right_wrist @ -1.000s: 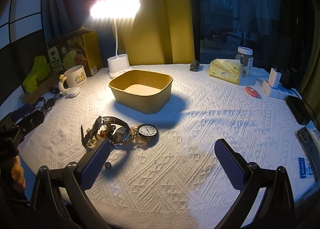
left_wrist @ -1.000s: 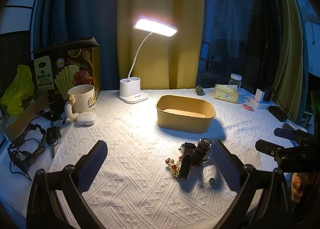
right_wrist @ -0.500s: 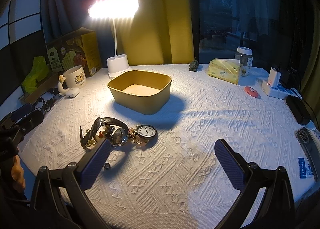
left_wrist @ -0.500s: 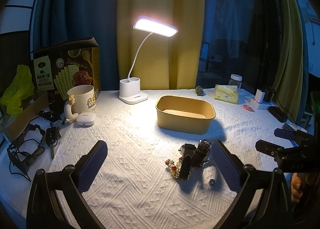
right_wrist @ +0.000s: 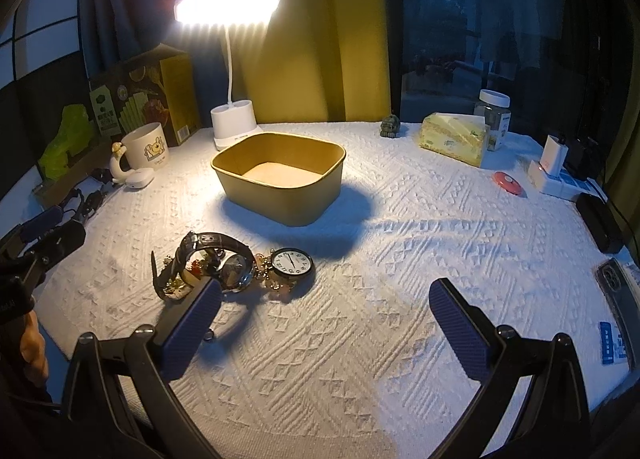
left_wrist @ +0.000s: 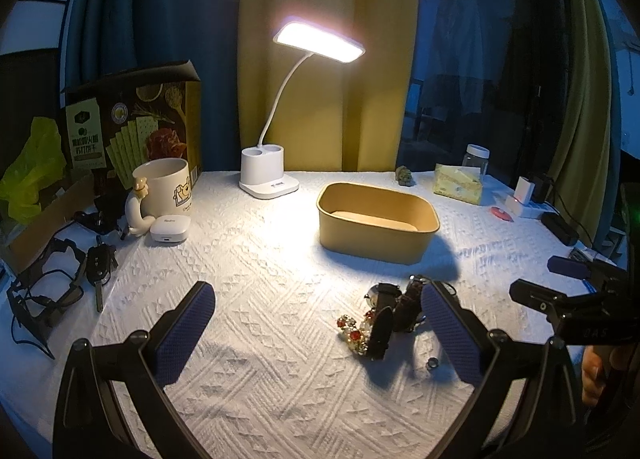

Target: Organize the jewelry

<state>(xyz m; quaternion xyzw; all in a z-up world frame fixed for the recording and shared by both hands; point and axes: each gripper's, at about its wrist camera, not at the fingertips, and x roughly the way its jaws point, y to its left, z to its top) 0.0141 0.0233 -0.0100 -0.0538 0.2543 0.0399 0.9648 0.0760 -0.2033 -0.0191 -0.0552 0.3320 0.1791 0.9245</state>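
Observation:
A pile of jewelry lies on the white cloth in front of an empty tan box (left_wrist: 378,221) (right_wrist: 280,175). The pile holds a dark-strapped wristwatch (right_wrist: 218,249) (left_wrist: 408,301), a round pocket watch (right_wrist: 291,261), a beaded bracelet with red stones (left_wrist: 354,333) and a small ring (left_wrist: 433,363) (right_wrist: 209,335). My left gripper (left_wrist: 318,337) is open and empty above the cloth, the pile just inside its right finger. My right gripper (right_wrist: 326,329) is open and empty, the pile ahead of its left finger.
A lit desk lamp (left_wrist: 272,179) stands behind the box. At the left are a mug (left_wrist: 164,189), an earbud case (left_wrist: 170,227), a cracker box (left_wrist: 132,127) and keys (left_wrist: 98,265). At the right are a tissue pack (right_wrist: 454,137), a jar (right_wrist: 494,117), chargers (right_wrist: 554,173) and a phone (right_wrist: 618,293).
The right wrist view has shifted slightly, so the box and pile sit a little further left. The left gripper has held still.

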